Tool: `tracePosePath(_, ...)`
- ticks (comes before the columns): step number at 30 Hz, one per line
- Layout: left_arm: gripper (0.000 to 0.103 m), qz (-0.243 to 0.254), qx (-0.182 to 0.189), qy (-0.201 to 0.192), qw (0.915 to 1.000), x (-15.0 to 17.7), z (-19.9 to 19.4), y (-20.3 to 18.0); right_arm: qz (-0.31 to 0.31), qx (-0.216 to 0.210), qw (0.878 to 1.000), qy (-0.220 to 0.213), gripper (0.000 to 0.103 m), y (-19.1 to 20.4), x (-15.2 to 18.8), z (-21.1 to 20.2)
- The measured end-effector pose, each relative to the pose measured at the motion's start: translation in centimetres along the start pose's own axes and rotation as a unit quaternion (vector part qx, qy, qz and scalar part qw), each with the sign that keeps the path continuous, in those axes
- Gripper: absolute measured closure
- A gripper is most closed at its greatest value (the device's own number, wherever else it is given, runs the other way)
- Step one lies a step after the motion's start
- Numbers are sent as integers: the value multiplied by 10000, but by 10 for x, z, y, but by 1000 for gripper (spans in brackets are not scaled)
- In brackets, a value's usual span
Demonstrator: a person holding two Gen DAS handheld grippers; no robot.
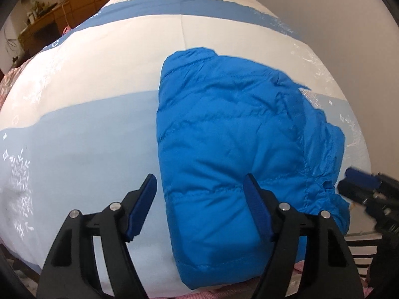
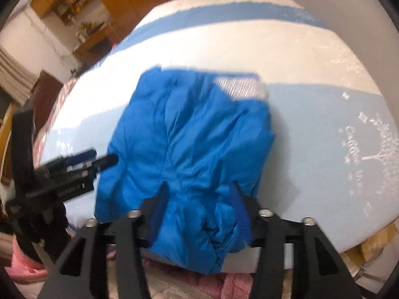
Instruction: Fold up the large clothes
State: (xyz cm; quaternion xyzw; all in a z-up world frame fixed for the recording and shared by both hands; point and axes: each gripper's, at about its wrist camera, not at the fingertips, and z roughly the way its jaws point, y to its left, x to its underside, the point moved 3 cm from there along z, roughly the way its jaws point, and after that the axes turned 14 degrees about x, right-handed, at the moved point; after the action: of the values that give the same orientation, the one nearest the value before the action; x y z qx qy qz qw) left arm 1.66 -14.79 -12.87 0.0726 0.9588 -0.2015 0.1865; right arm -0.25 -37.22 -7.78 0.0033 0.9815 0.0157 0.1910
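Folded bright-blue padded jacket (image 1: 232, 149) lies on pale blue-and-white bedsheet (image 1: 87, 137), long axis running away from grippers. Left gripper (image 1: 199, 206) wide, empty, straddling jacket's near left edge. Right gripper (image 2: 199, 214) partly open; bunched hem between fingers, probably loose.

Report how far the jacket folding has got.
Done: the blue jacket lies on the bed cover as a compact folded bundle, no sleeve spread out. In hand: nothing gripped; the left gripper is open over the bundle's near corner, and the right gripper straddles bunched fabric. Left: that crumpled near edge probably needs tidying.
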Motion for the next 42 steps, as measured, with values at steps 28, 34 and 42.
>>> tracePosePath(28, 21, 310, 158, 55, 9994, -44, 3, 28, 821, -472, 9934, 652, 16, -49, -44, 75)
tracePosePath(34, 21, 272, 372, 266, 9986, -50, 20, 39, 1008, -899, 9862, 955, 12, -54, -42, 99)
tracePosePath(42, 13, -144, 1261, 555, 9904, -53, 47, 64, 1061, -1387, 9768, 1241, 5, -53, -42, 125)
